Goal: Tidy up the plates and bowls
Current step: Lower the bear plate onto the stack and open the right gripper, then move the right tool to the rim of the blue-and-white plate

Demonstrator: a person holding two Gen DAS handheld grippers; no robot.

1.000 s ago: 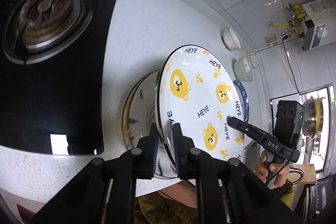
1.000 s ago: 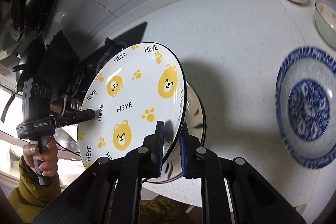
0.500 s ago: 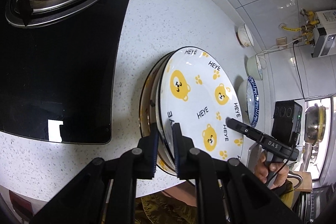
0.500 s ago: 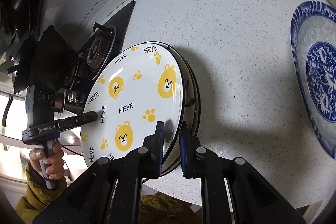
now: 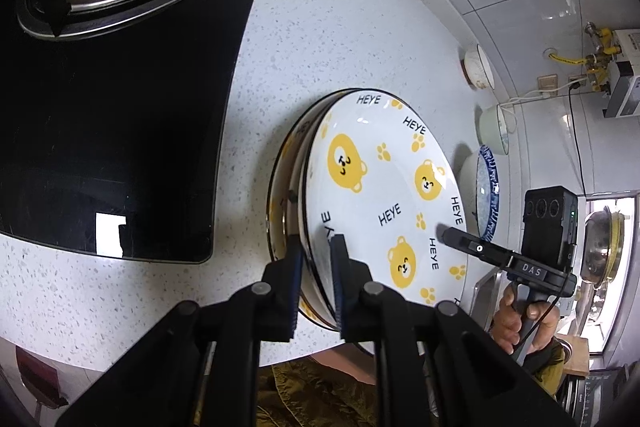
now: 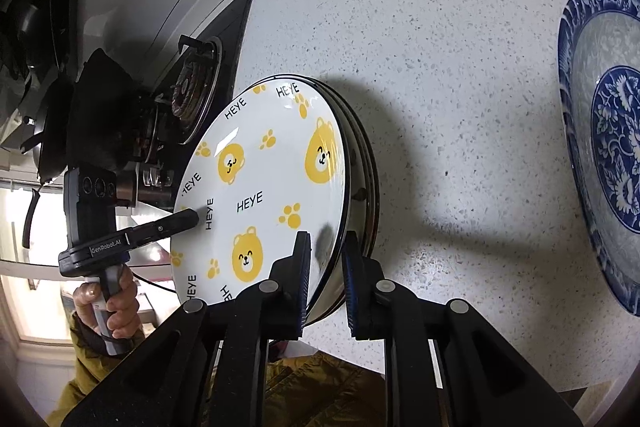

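Observation:
A white bear plate [image 5: 380,195] printed with yellow bears and "HEYE" lies on top of a plate stack [image 5: 286,187] on the speckled counter. My left gripper [image 5: 317,267] is shut on the bear plate's near rim, one pad above and one below. My right gripper [image 6: 326,267] is shut on the opposite rim of the bear plate [image 6: 272,195], with the stacked plates [image 6: 366,163] just beneath it. Each view shows the other gripper reaching in from the far side: the right gripper [image 5: 446,237] and the left gripper [image 6: 192,217], each held by a hand.
A black gas hob [image 5: 112,87] with a burner lies left of the stack. A blue-and-white patterned bowl [image 6: 600,147] sits to the right, with two small bowls [image 5: 478,67] [image 5: 494,131] further back. The counter's front edge runs close below the grippers.
Both grippers have come down with the bear plate, which was tilted above a fish-patterned plate and now sits low on the stack, covering it. The jaws kept their hold.

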